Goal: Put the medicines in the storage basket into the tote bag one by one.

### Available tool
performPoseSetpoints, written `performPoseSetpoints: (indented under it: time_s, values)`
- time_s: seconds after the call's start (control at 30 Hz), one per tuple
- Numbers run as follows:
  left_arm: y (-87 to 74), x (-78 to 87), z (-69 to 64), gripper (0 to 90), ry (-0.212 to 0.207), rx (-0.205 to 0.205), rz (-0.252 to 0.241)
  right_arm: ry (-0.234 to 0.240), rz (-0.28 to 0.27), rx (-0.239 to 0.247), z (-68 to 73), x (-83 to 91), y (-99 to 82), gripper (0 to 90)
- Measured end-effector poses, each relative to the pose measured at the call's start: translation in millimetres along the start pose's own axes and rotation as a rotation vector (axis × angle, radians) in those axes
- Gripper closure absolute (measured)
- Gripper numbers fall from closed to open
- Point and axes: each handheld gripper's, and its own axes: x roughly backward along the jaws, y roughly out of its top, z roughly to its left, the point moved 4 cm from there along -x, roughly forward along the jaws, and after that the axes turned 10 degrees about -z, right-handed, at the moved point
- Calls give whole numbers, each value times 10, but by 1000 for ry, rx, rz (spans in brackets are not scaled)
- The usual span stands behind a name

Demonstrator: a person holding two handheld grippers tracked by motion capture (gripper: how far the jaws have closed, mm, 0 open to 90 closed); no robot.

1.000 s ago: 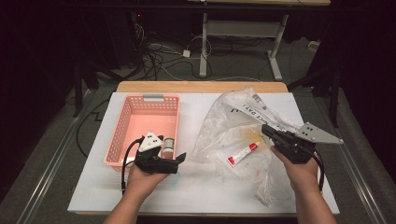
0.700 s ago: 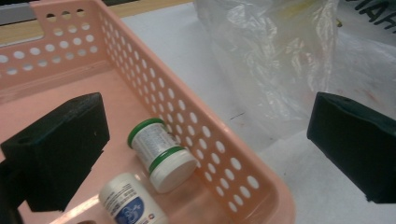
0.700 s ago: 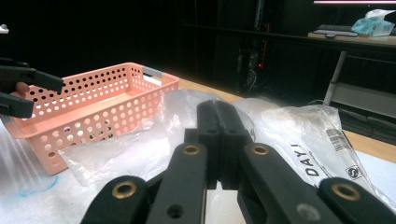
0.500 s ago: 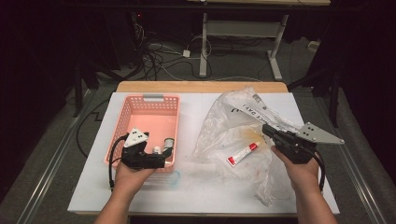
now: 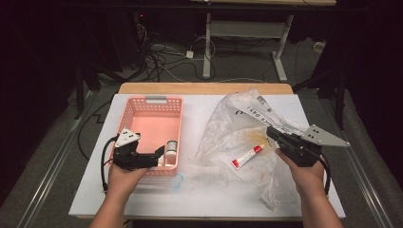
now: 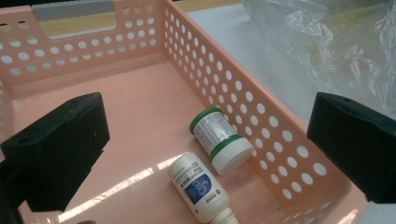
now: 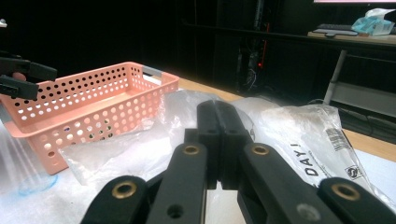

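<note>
The left gripper (image 5: 159,153) sits at the near edge of the pink basket (image 5: 154,105), held level in the left hand (image 5: 121,176), which comes in from 6 o'clock with the forearm rising straight up the high view. Its fingers point toward 3 o'clock along the basket's near wall. In the left gripper view the fingers (image 6: 58,149) stand wide apart with nothing between them.

Inside the basket, at its near right corner, two containers lie on their sides just beside each other: a green-capped bottle (image 6: 220,139) against the perforated wall and a white bottle (image 6: 200,189) with a blue label toward 7 o'clock of it. Neither finger touches them.

The right gripper (image 5: 272,133) is held in the right hand (image 5: 306,175) at 3 o'clock on the bench (image 5: 190,190), angled toward 10 o'clock. Its fingers (image 7: 219,135) are pressed flat together. The tips lie over the crumpled clear plastic bag (image 5: 237,123); whether film is pinched between them cannot be told.

A red-and-white tube (image 5: 247,156) lies within the bag's outline, at 8 o'clock of the right gripper, near it but apart.
</note>
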Motion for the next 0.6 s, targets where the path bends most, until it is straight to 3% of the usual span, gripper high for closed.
performPoseSetpoints:
  time_s: [0.2, 0.37, 0.6]
  values:
    - [43, -23, -18, 0, -20, 17, 12, -5, 0, 3, -11, 4, -2, 900]
    - [178, -104, -47, 2, -30, 22, 22, -9, -2, 0, -25, 12, -1, 900]
    - [315, -240, -10, 2, -20, 7, 67, -10, -6, -3, -41, 29, 3, 900]
